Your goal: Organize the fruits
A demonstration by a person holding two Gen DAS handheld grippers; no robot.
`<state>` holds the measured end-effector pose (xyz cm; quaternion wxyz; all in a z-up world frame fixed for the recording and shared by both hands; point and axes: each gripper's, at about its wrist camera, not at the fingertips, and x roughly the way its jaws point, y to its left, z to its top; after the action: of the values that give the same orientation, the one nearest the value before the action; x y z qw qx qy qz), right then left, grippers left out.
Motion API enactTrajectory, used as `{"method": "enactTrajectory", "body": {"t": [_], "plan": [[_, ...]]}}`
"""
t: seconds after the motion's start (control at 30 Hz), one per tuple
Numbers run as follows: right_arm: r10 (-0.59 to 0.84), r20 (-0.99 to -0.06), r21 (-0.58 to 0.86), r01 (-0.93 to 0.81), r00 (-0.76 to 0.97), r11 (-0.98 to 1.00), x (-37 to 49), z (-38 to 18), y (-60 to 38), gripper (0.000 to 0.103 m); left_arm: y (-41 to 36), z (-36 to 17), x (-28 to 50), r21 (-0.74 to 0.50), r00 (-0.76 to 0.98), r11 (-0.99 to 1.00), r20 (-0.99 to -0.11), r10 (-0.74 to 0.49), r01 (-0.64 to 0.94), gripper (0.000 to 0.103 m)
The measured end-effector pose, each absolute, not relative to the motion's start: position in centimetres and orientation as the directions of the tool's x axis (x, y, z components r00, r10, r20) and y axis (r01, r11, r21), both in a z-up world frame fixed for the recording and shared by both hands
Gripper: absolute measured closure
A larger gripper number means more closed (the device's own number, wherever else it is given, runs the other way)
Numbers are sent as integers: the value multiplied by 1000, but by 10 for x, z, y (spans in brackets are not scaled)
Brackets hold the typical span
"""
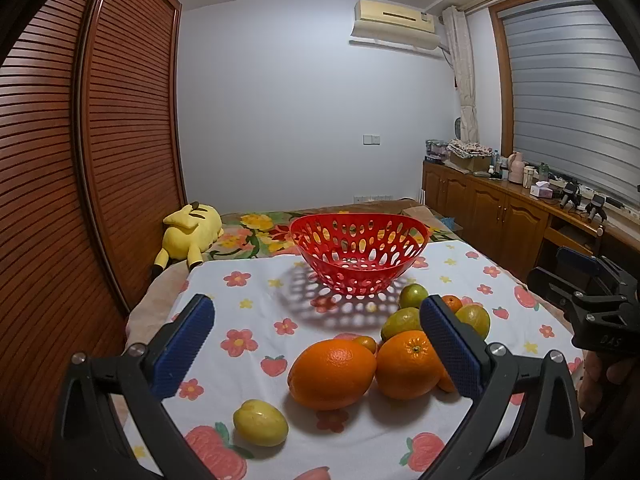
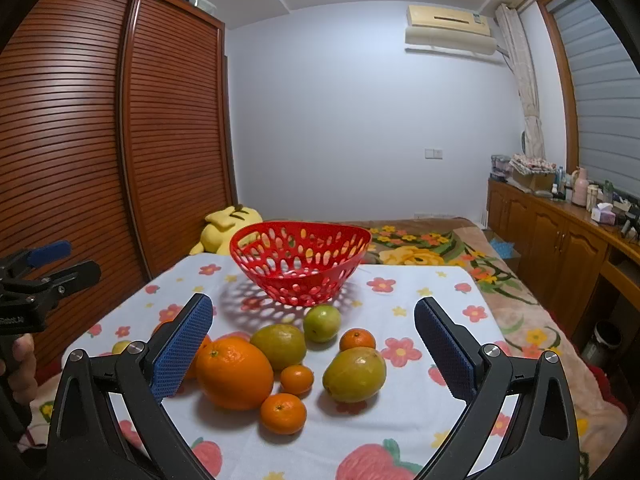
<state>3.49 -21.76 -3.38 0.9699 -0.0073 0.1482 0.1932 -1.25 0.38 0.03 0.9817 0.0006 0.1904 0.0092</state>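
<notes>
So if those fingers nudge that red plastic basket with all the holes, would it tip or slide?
The red perforated plastic basket looks empty and thin-walled, so it is probably light and would likely slide on the flowered white cloth. Its base seems narrower than its flared rim, so a push high on the rim might rock or tip it.

Even indoor light, sharp frames, strong fisheye warp.
Overhead light throws the basket's (image 1: 359,254) dotted shadow forward onto the cloth (image 1: 256,292); wardrobe (image 1: 80,160) bows; corners black.
</notes>
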Motion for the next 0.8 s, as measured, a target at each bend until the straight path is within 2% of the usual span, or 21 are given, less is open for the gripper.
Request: {"method": "enactTrajectory", "body": {"t": [0.8], "plan": [[374, -285, 41, -378, 883, 925, 34, -32, -215, 0, 1, 5, -19, 13, 934, 1000, -356, 16, -12, 0]]}}
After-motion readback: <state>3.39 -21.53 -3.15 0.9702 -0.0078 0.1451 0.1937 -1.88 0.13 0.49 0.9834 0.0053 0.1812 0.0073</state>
